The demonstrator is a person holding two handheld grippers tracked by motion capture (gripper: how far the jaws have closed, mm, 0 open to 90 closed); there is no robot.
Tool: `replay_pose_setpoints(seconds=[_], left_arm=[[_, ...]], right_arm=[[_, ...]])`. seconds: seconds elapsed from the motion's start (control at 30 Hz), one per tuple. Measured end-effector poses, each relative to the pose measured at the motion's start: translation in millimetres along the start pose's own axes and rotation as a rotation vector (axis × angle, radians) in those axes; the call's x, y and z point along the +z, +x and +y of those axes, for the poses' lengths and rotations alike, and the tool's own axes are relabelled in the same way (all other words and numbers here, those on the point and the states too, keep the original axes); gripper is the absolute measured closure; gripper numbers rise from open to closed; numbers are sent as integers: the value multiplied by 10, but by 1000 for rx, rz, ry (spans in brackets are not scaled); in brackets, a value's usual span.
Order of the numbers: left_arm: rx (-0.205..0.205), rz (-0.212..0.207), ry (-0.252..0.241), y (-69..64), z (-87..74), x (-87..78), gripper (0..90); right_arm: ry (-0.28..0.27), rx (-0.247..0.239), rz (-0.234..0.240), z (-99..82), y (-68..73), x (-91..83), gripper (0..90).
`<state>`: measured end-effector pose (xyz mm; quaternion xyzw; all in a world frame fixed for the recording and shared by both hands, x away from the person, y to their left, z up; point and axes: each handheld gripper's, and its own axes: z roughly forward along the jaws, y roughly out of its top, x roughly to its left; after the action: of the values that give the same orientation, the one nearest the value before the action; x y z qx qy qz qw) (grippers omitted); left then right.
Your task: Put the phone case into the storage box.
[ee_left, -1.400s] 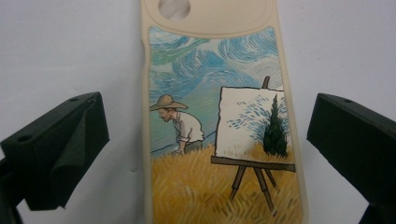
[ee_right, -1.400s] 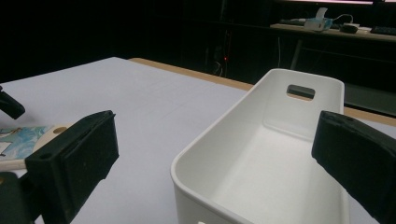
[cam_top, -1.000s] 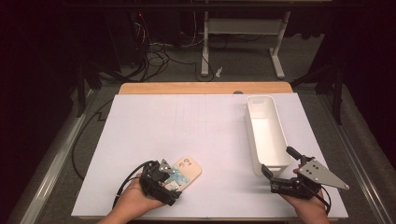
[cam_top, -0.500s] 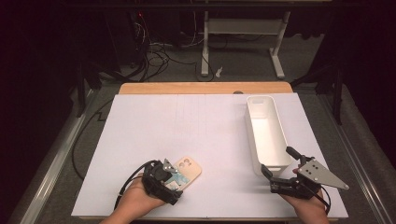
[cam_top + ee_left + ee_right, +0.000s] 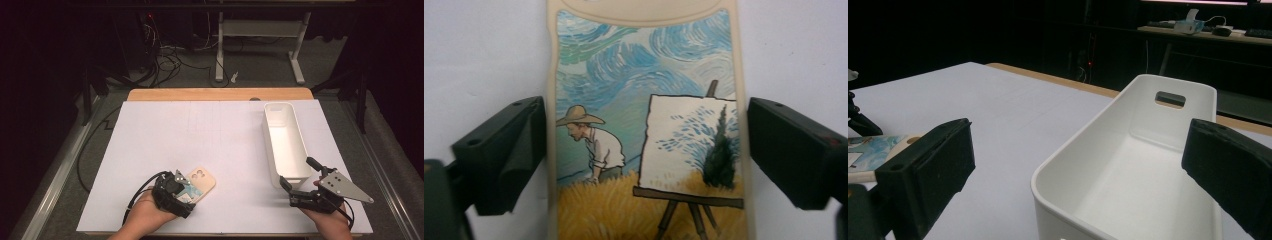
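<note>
Near the front edge of the desk (image 5: 150, 130), toward its left, a phone case (image 5: 200, 183) lay flat on the white cover, its beige rim and camera cut-out pointing away from the person. The left tool (image 5: 176, 192) sat right over the near end of it. In the left gripper view the phone case (image 5: 646, 130) showed a painted scene of a man in a straw hat beside an easel, and it lay between the two black jaws; they had just been closing in on it, but a thin gap remained on each side, so the tool was open and not yet gripping.

The right tool (image 5: 295, 184) rested at the front right, jaws spread and empty, just beside the near end of a long white bin (image 5: 284, 142), which stood upright and empty.
</note>
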<state>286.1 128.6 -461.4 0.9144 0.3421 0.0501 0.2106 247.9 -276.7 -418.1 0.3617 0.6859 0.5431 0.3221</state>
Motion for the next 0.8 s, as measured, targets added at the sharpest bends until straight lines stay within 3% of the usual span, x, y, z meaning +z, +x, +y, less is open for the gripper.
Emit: replay_pose_setpoints(seconds=[0.47,0.8], left_arm=[[-1,0,-5,12,2,-12,104],[-23,-16,-63,72,-10,-72,104]], right_arm=[[3,0,0,-5,-4,2,8],[0,-1,-1,-4,-9,1,8]])
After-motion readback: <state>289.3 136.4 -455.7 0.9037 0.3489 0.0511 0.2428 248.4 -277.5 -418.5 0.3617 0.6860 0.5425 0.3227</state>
